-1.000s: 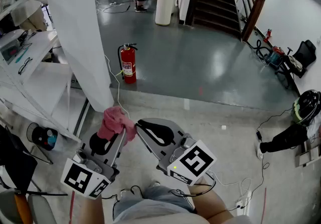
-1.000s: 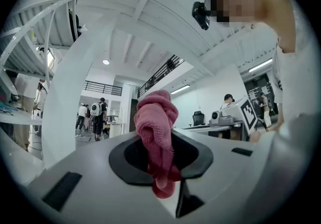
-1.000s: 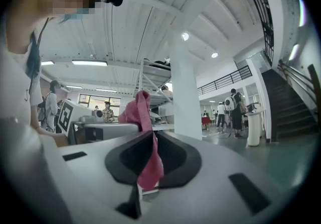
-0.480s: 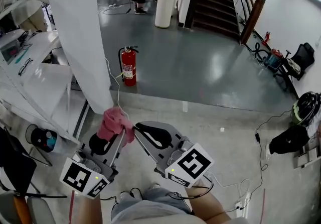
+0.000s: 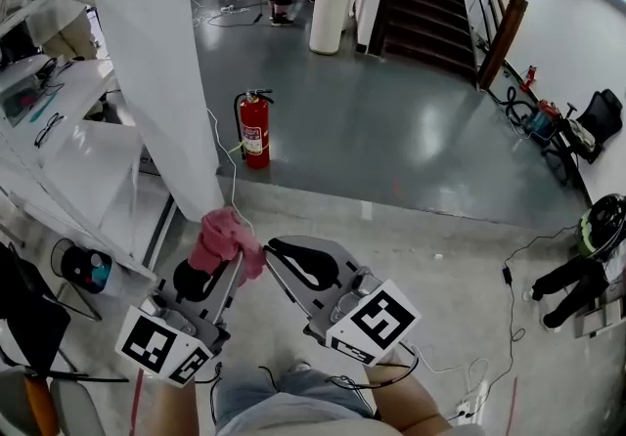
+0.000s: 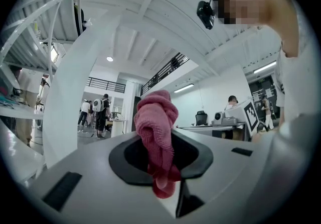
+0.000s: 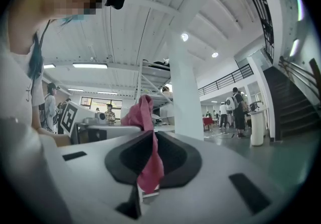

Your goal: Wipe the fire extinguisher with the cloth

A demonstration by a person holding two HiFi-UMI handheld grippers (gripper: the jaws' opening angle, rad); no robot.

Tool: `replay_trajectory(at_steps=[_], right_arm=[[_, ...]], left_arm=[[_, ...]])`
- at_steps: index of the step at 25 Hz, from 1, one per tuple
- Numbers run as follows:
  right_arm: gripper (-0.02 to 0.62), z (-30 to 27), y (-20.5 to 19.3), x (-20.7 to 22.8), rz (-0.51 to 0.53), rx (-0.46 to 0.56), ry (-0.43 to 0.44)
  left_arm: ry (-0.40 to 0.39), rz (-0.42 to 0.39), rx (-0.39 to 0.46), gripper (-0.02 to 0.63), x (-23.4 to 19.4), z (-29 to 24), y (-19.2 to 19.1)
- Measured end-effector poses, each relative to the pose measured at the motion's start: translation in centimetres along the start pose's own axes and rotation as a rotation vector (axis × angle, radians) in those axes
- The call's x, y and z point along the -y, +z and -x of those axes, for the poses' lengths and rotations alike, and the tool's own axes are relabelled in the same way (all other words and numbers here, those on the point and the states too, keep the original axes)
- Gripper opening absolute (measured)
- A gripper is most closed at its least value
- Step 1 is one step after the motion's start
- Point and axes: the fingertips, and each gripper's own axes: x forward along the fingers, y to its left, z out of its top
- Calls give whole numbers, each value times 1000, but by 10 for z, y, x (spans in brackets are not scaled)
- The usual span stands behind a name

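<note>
while the pink cloth [image 5: 223, 237] sits close to the person's body, both the left gripper [image 5: 225, 263] and the right gripper [image 5: 277, 252] are clenched on it. the right one seems to catch only a thin edge, so a firm squeeze matters there. the fire extinguisher [image 5: 255, 131] stands upright on the grey floor [image 5: 391, 131] well ahead, just beside the white pillar [image 5: 156, 63]. approach is the step, i judge: step past the cable [image 5: 217, 136], then lay the bunched cloth onto the red cylinder.

No text is legible, even on the fire extinguisher [image 5: 254, 134].
</note>
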Motion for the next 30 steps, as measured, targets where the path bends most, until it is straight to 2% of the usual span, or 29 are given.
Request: replay_trajectory(at_steps=[3, 6, 13, 21, 25, 30], right_arm=[[37, -3, -1, 15, -33, 7, 2], [37, -14, -6, 32, -65, 21, -4], [37, -82, -25, 99, -87, 15, -56], [37, -199, -16, 193, -78, 24, -172], [37, -236, -12, 228, -80, 40, -217], [37, -257, -15, 276, -81, 22, -246]], left_arm=[[30, -1, -12, 89, -10, -8, -3], [27, -12, -28, 89, -28, -22, -7], [-10, -26, -22, 89, -115, -76, -16], [-140, -44, -31, 89, -228, -151, -15], [-201, -51, -41, 88, -265, -182, -17], [-214, -33, -44, 87, -296, -222, -24]])
